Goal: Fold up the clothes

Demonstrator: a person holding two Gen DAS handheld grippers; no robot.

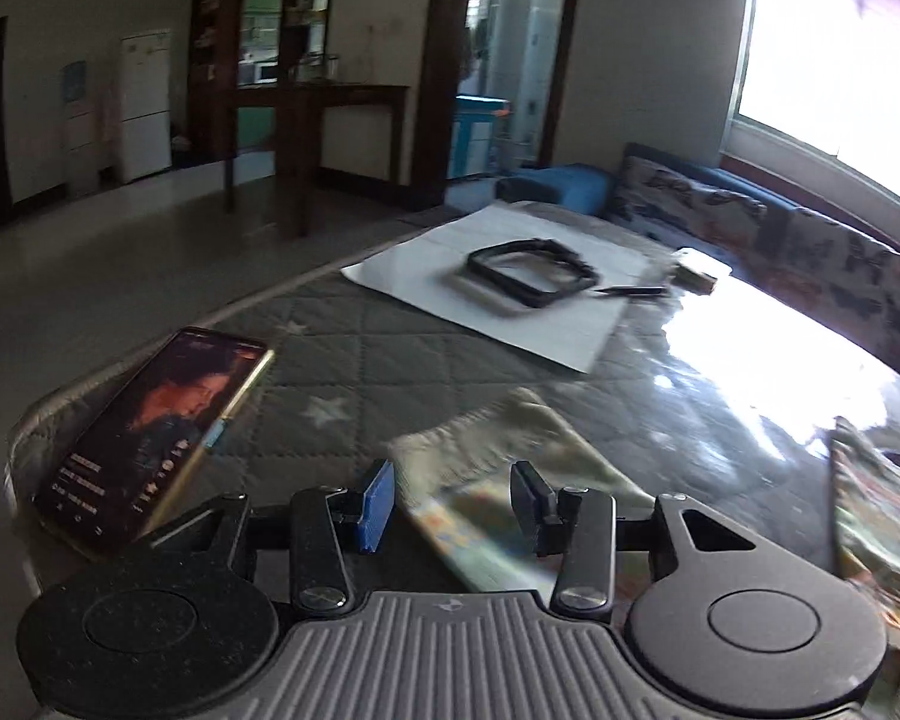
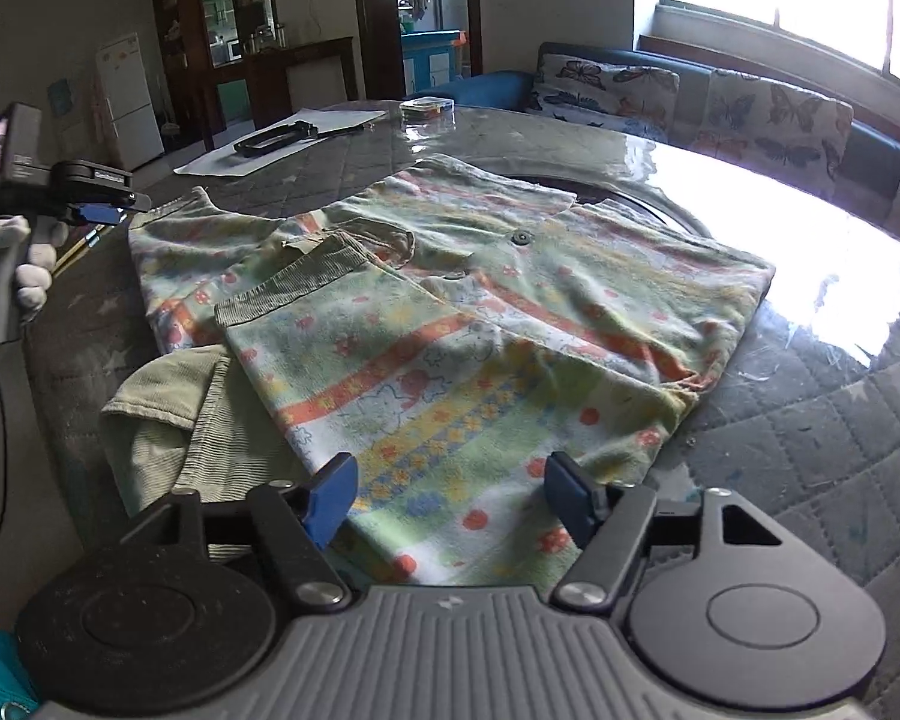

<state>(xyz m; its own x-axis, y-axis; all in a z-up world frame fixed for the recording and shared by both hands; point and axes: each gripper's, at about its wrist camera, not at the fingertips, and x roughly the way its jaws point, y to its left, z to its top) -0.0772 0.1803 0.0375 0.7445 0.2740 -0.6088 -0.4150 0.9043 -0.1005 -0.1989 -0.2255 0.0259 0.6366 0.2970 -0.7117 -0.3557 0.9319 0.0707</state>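
Note:
A pale green children's garment (image 2: 450,324) with orange, yellow and blue printed stripes lies partly folded on the glass-topped table (image 2: 810,420). A sleeve with a ribbed cuff (image 2: 294,288) lies across its middle. My right gripper (image 2: 450,498) is open, low over the garment's near edge, its blue pads either side of the cloth. My left gripper (image 1: 453,501) is open above a corner of the garment (image 1: 510,450). It also shows in the right wrist view (image 2: 99,210) at the garment's far left corner, held by a gloved hand.
A phone (image 1: 156,432) with a lit screen and a pen lie at the table's left edge. A white sheet (image 1: 498,282) with a black frame and a small box sit at the far end. A butterfly-print sofa (image 2: 750,114) stands behind the table.

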